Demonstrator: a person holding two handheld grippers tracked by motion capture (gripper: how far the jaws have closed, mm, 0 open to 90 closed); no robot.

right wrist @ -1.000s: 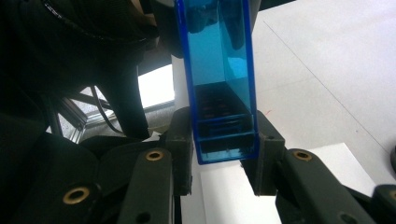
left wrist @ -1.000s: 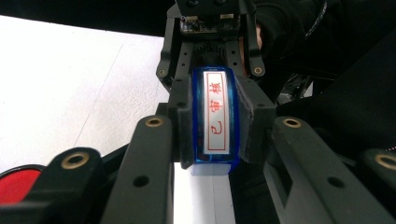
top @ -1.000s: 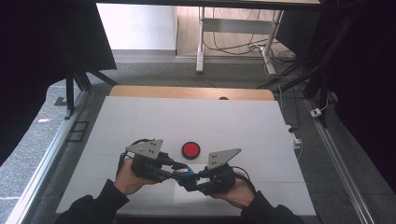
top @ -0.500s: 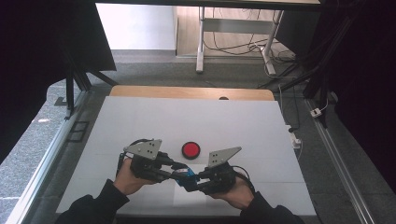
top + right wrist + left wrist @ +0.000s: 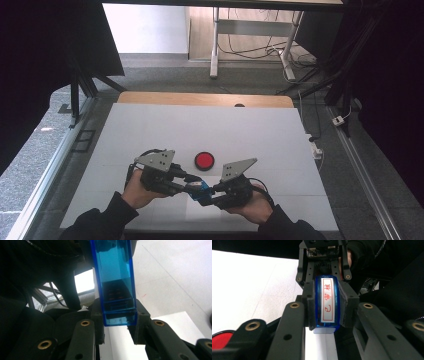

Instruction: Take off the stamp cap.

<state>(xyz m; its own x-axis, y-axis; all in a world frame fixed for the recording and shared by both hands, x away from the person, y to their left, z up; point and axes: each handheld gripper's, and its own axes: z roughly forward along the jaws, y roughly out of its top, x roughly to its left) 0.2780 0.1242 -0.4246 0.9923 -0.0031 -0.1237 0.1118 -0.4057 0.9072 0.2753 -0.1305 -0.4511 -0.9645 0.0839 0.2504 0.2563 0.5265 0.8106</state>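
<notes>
Together, the left gripper and right gripper are clamping opposite ends of a blue stamp, holding it just above the white table. Nearby, a red ink pad is sitting beyond them on the table.

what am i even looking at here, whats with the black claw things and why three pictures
A person sits at a white table and holds a hand-operated gripper in each hand: a black tool with two jaws that pinch things.

The high view looks down from above the person. There you see the left gripper and the right gripper meeting in the middle. The other two pictures come from small cameras riding on each gripper, looking along its own jaws.

Both grippers are shut on the same thing: a clear blue stamp with red characters on a white label. The right gripper view shows its blue case from the other end.

A round red pad lies on the table just beyond the grippers.
</notes>
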